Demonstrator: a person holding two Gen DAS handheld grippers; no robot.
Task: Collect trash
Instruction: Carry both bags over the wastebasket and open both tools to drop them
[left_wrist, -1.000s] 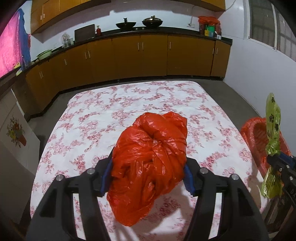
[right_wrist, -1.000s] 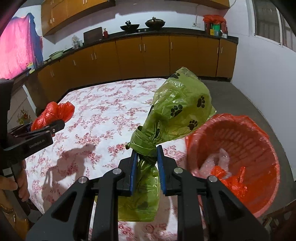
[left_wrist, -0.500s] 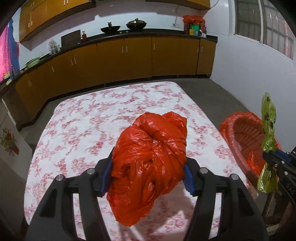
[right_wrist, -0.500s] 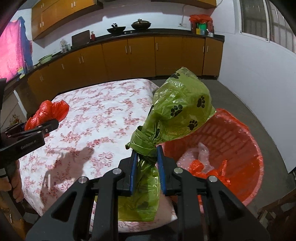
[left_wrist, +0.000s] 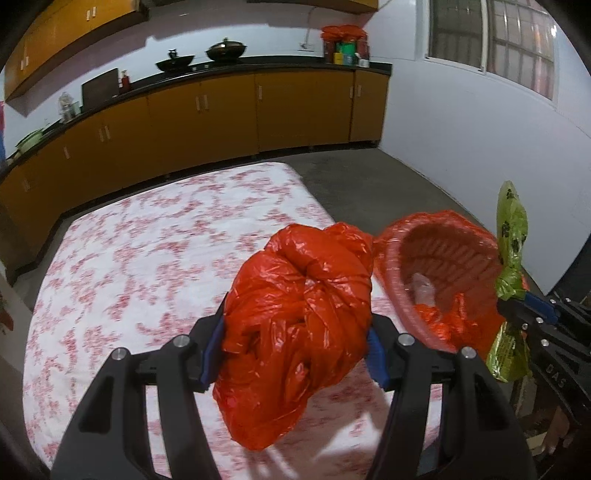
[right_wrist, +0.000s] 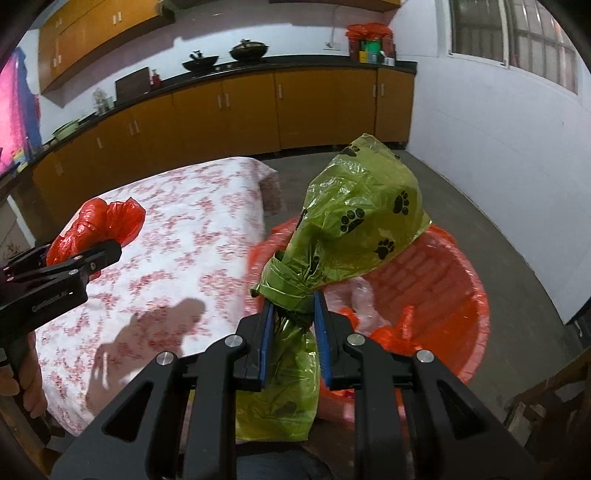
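Right wrist view shows my right gripper (right_wrist: 291, 325) clamped narrow on the knotted neck of the green paw-print bag (right_wrist: 354, 218), which hangs right over the orange basket (right_wrist: 465, 295) on the floor beside the desk (right_wrist: 184, 229). The basket already has crumpled orange and clear plastic lying in it, so part of the collecting is done. In the left wrist view my left gripper (left_wrist: 295, 336) is held fairly wide around the bulky orange bag (left_wrist: 299, 317), its blue pads pressing both sides; that bag is above the desk's near corner, just short of the basket's rim. The flowered cloth looks bare of other trash as far as I can see. What is left, I judge, is dropping the green bag in, then the orange one.
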